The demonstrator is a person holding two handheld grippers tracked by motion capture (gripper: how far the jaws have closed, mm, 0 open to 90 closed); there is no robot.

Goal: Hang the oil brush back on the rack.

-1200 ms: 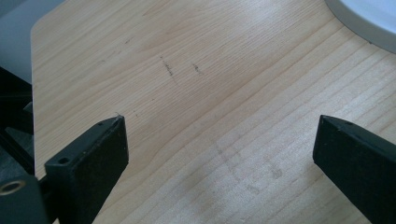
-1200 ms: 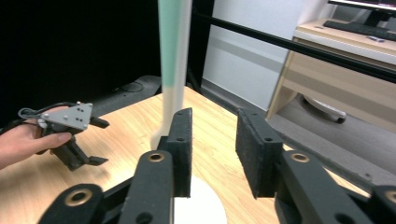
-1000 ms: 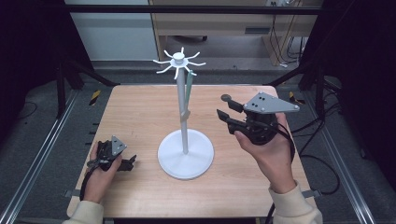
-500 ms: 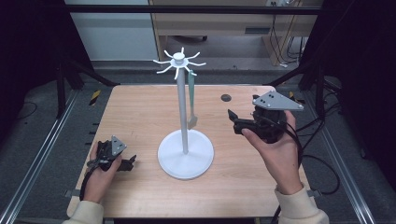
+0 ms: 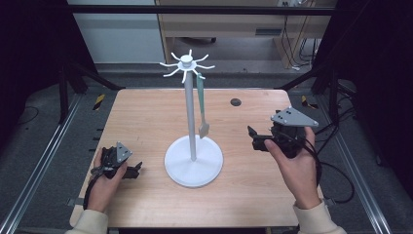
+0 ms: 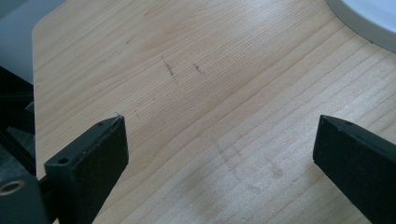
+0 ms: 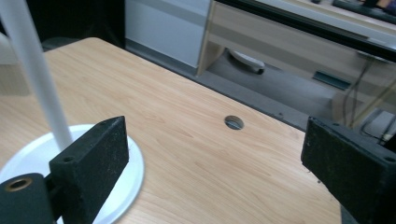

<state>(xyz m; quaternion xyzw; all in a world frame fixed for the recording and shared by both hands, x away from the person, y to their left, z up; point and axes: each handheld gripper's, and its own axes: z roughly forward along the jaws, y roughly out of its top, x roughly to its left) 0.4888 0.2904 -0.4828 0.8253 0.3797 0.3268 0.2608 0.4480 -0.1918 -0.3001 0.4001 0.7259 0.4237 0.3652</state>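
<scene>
A white hook stand (image 5: 190,117) rises from its round base (image 5: 194,163) at the middle of the wooden table (image 5: 146,117). A green spatula (image 5: 201,105) hangs from one of the top hooks, its blade just above the base. My right gripper (image 5: 253,139) is held above the table to the right of the stand, open and holding nothing. In the right gripper view the white pole (image 7: 37,74) stands at the left beyond the wide-apart jaws. My left gripper (image 5: 136,170) rests near the front left, open over bare wood (image 6: 219,126).
A small round hole (image 5: 235,102) is set in the tabletop at the back right, also seen as the hole (image 7: 234,122) between the right jaws. The base's rim (image 6: 369,18) lies near the left gripper. Metal rails (image 5: 44,161) run along both sides of the table.
My right gripper has drawn back from the stand, to the right and toward the front edge. The spatula stays hanging on its hook. The left gripper has not moved.
</scene>
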